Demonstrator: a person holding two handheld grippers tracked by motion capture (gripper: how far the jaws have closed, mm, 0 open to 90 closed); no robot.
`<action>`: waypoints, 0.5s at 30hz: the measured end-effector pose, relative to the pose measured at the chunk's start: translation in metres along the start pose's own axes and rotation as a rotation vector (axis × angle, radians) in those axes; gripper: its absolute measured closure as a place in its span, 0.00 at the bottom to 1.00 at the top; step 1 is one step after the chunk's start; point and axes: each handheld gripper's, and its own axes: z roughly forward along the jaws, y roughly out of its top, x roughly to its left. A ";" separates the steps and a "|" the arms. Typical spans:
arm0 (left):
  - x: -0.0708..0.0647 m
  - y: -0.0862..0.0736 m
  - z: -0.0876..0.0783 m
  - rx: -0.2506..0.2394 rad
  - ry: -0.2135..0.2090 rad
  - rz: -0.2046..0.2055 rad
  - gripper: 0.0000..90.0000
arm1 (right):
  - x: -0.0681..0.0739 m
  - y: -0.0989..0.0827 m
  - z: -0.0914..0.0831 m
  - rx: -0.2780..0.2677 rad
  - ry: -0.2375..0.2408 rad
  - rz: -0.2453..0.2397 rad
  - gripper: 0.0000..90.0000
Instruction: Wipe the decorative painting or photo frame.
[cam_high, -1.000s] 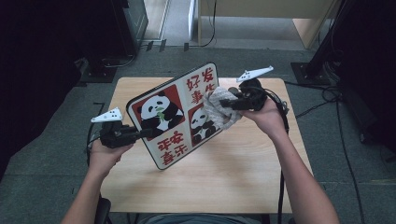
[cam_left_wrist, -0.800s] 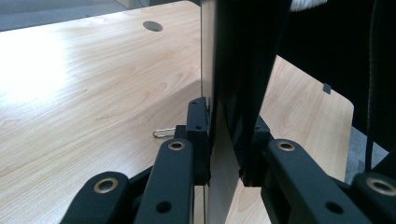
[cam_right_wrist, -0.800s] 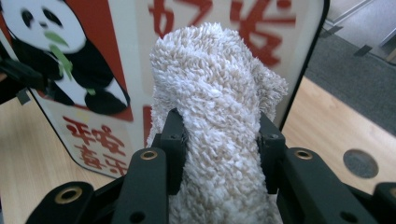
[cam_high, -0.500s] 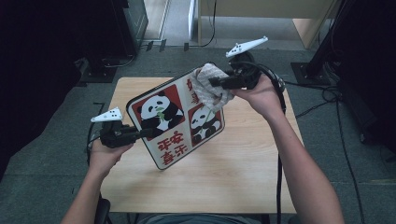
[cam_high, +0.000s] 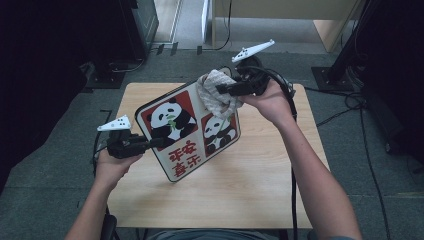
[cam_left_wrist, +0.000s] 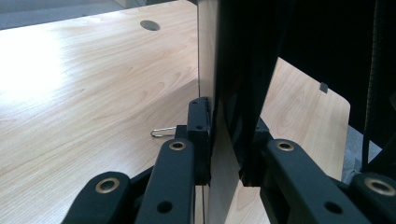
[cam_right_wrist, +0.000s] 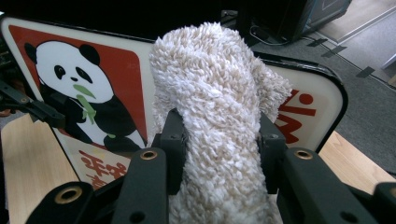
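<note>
The left gripper (cam_high: 159, 142) clamps the panda board (cam_high: 192, 132) by its left edge, tilted above the table (cam_high: 260, 170). The right gripper (cam_high: 220, 90) pinches a fluffy cloth (cam_high: 215, 92) against the board's upper right corner.

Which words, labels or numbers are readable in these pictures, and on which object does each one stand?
"平安喜乐", as far as it can be read: four red characters on the pale lower panel of the panda board.
Red characters at the board's other corner, beside the cloth: partly covered, not readable.
No other text, brand or number can be read.
</note>
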 end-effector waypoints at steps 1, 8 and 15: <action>0.000 0.000 0.000 0.000 0.001 -0.001 0.88 | 0.000 -0.001 0.000 -0.001 0.002 -0.004 0.72; 0.000 0.001 0.000 0.005 0.003 0.002 0.88 | -0.003 -0.010 0.006 -0.009 0.024 0.007 0.72; -0.002 0.000 0.000 0.010 0.007 0.008 0.88 | -0.003 -0.017 0.010 -0.005 0.038 0.002 0.72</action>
